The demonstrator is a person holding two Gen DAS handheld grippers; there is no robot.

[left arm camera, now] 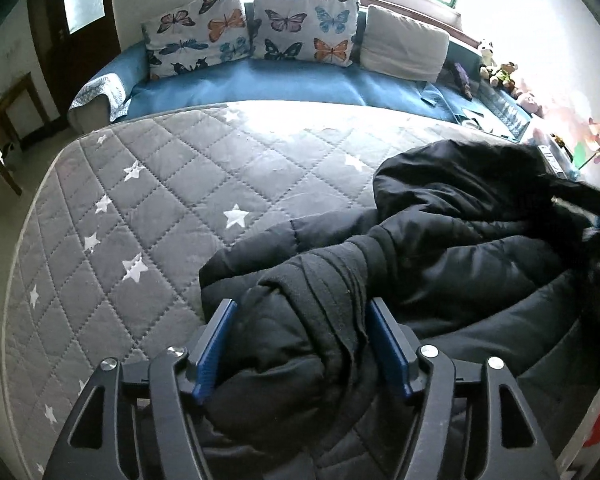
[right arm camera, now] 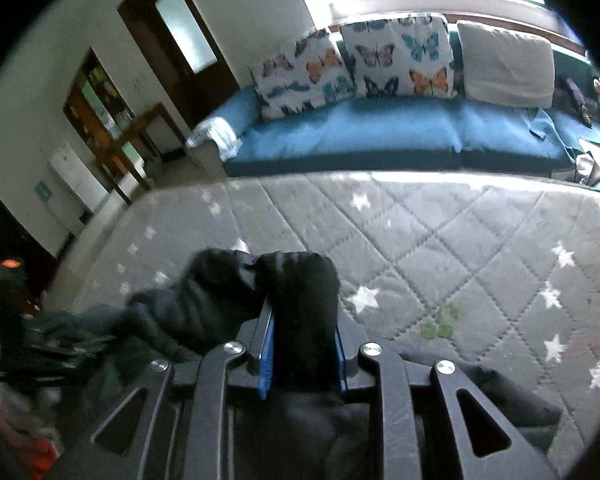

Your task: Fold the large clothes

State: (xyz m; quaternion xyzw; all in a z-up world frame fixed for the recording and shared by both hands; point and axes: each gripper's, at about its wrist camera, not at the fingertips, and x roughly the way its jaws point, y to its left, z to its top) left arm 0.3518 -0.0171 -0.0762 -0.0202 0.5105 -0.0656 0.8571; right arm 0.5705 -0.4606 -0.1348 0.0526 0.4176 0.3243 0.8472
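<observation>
While the black coat (left arm camera: 440, 248) lies bunched at four o'clock on the grey quilt (left arm camera: 148, 184), a fold sitting loose between the released left gripper (left arm camera: 302, 322), the fold clenched in the right gripper (right arm camera: 303, 322) should be laid flat.

Your black puffer jacket (left arm camera: 440, 248) lies bunched and crumpled on the grey quilted star-print mattress (left arm camera: 148, 184), toward its near right part, not spread flat. It's quilted, matte, with a softer knit-looking fold (left arm camera: 332, 280) draped over the near bulge. In your right view, a rolled dark end (right arm camera: 300, 280) sticks up off the mattress.
</observation>
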